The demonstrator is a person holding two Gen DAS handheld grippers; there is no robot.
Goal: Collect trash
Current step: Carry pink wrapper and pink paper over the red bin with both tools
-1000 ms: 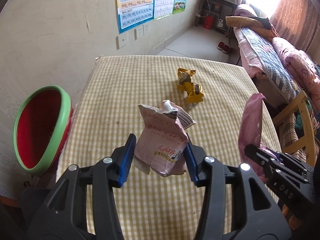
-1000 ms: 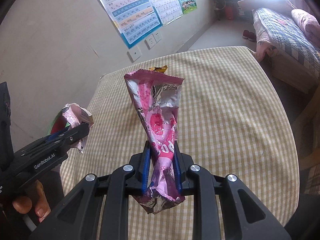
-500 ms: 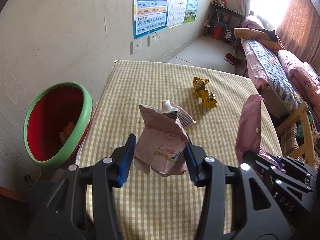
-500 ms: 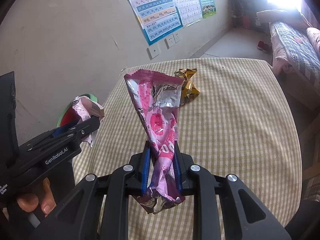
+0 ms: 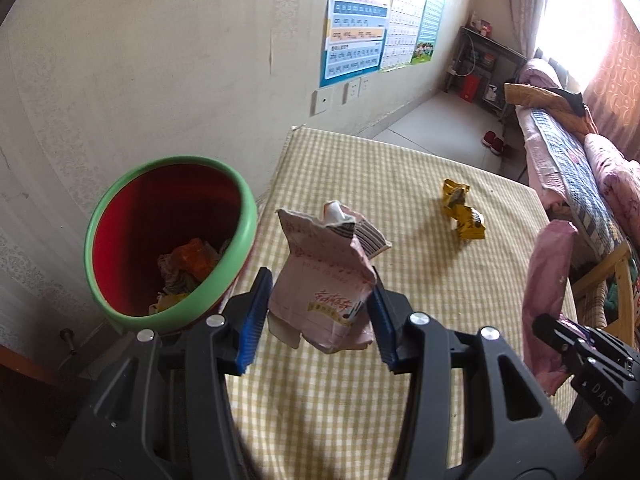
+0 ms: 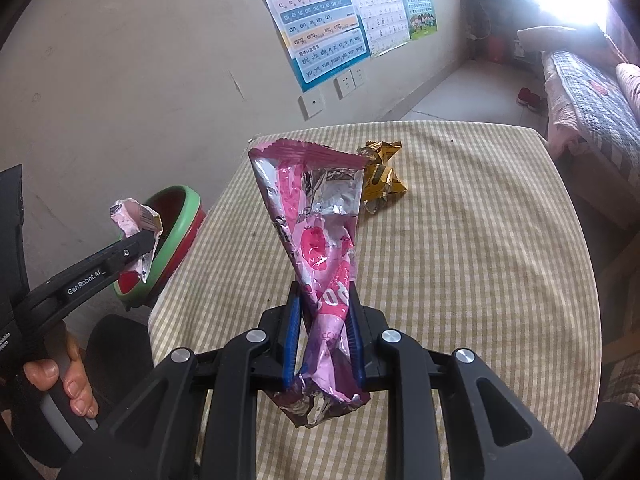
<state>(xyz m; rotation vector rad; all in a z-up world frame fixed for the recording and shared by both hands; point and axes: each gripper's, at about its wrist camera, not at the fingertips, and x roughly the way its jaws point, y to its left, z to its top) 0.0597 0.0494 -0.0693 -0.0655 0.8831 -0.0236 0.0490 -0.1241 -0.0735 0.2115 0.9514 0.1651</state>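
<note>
step: carrying trash to bin, off L gripper's left
L gripper: gripping pale packet
R gripper: clamping pink wrapper
next: needing packet over bin, then letting go

Left hand-held gripper clamping pale wrapper, bin beside

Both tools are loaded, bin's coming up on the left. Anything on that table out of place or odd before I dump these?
One piece is left: a crumpled yellow wrapper lies alone on the checked tablecloth, past both tools. The left tool holds a torn pale pink packet, the right tool a pink foil wrapper. The bin stands upright; nothing spilled.
</note>
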